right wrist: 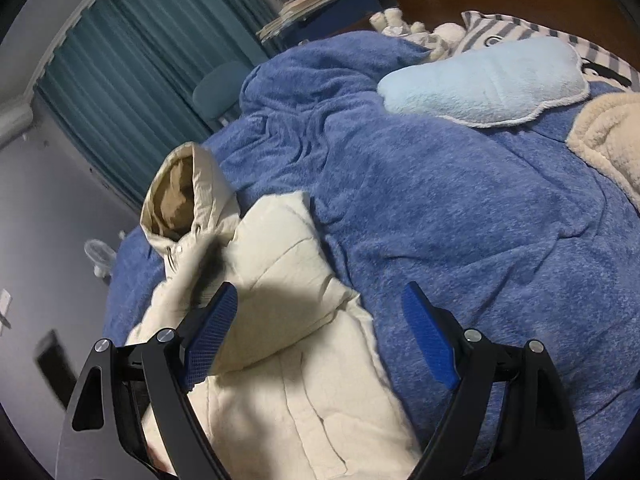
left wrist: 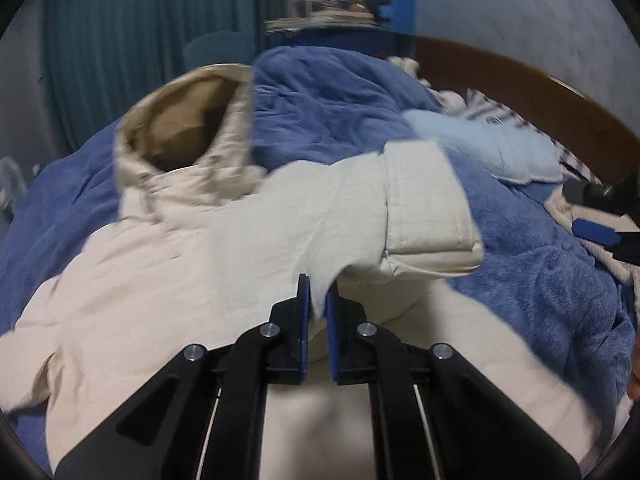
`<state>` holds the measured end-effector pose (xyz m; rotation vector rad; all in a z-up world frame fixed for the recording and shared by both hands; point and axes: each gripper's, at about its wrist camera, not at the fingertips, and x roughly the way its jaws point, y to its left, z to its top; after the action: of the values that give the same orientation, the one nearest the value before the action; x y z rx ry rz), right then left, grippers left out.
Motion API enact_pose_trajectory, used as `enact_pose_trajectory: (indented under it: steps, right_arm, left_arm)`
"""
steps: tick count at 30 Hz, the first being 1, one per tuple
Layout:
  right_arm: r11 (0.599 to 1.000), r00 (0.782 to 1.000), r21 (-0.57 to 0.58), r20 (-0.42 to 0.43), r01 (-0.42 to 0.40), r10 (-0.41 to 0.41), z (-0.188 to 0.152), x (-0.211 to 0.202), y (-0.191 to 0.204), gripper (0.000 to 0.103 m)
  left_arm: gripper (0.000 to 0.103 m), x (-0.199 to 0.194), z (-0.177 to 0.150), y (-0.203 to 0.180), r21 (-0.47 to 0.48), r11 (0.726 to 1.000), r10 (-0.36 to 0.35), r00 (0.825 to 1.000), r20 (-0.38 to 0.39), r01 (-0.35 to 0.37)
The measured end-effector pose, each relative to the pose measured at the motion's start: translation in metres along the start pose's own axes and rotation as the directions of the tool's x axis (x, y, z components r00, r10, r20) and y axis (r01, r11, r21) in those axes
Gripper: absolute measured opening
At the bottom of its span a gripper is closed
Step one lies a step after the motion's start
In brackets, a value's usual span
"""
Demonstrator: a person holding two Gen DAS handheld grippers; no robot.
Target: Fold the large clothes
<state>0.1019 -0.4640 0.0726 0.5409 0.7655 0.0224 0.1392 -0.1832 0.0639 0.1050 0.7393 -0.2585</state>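
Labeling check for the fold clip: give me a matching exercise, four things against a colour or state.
Things:
1. left gripper
2. right gripper
3. jacket
4. blanket

States:
A. blue, spread over the bed
B. shut on cream fabric
C. cream, hood lined in tan
D. open, holding nothing

Pairs: 1-B, 2-D, 3-C, 4-A

Fluffy blue blanket (right wrist: 460,220) covers the whole bed, with a pale blue cushion (right wrist: 484,80) up near the wooden headboard (left wrist: 532,92). Teal curtains (right wrist: 136,92) hang behind, plus a messy stack of books (left wrist: 344,4) on a blue shelf.
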Motion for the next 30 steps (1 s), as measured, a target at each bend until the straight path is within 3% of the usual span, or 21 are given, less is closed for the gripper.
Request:
enact_pose_trajectory:
  steps: [4, 14, 19, 23, 24, 25, 27, 30]
  right_arm:
    - [0.999, 1.0, -0.049, -0.011, 0.002, -0.002, -0.014, 0.015, 0.027, 0.081]
    - [0.959, 0.993, -0.277, -0.08, 0.059, -0.084, -0.059, 0.068, 0.091, 0.081]
    - [0.949, 0.986, -0.305, -0.12, 0.076, -0.118, -0.07, 0.092, 0.093, 0.081]
    - [0.937, 0.978, -0.337, -0.149, 0.088, -0.146, -0.079, 0.106, 0.093, 0.081]
    - [0.934, 0.977, -0.345, -0.151, 0.089, -0.149, -0.08, 0.108, 0.095, 0.081]
    - [0.931, 0.977, -0.353, -0.152, 0.09, -0.152, -0.081, 0.109, 0.095, 0.081]
    - [0.929, 0.976, -0.359, -0.154, 0.089, -0.153, -0.081, 0.111, 0.095, 0.081]
    - [0.928, 0.976, -0.364, -0.158, 0.084, -0.151, -0.08, 0.115, 0.094, 0.081]
  left_arm:
    - [0.003, -0.018, -0.021, 0.049, -0.062, 0.998, 0.032, 0.999, -0.007, -0.032]
    - [0.003, -0.006, -0.064, 0.151, -0.231, 0.969, 0.076, 0.994, -0.076, -0.091]
    - [0.006, 0.011, -0.088, 0.185, -0.335, 0.941, -0.012, 0.987, -0.158, -0.042]
    - [0.015, 0.016, -0.101, 0.198, -0.393, 0.919, -0.06, 0.984, -0.167, -0.011]
    - [0.024, 0.013, -0.103, 0.199, -0.407, 0.913, -0.045, 0.985, -0.164, -0.026]
    - [0.048, 0.01, -0.105, 0.201, -0.426, 0.904, -0.036, 0.986, -0.161, -0.036]
    - [0.085, -0.001, -0.109, 0.204, -0.448, 0.891, 0.007, 0.991, -0.13, -0.065]
    - [0.086, -0.01, -0.104, 0.206, -0.409, 0.902, 0.099, 0.989, -0.114, -0.137]
